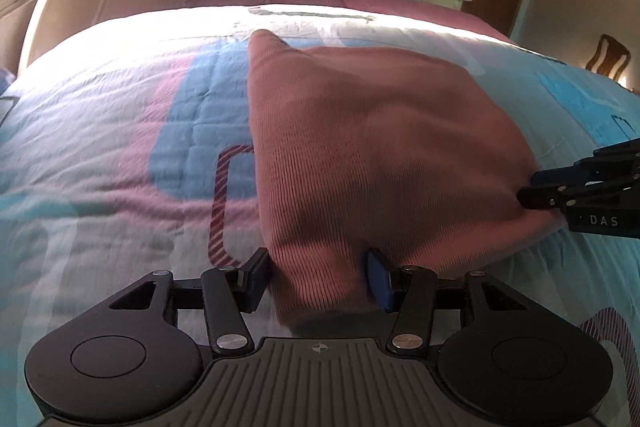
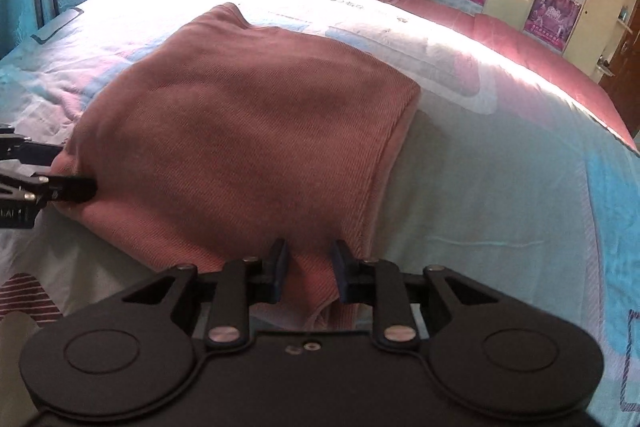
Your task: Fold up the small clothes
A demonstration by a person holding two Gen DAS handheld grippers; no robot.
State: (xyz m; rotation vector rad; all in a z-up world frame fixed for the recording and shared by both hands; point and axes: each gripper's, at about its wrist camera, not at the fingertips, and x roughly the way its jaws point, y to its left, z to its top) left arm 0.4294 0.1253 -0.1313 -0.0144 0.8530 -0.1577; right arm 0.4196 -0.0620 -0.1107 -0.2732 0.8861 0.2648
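With the left gripper (image 1: 320,277) and right gripper (image 2: 310,269) each pinching a near corner of the pink knit garment (image 1: 372,131) on the bedspread (image 1: 120,131), uneven pulling could skew the fold.

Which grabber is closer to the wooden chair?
Right. The right gripper holds the pink cloth's corner on the chair's side; the left gripper holds the corner farther away.
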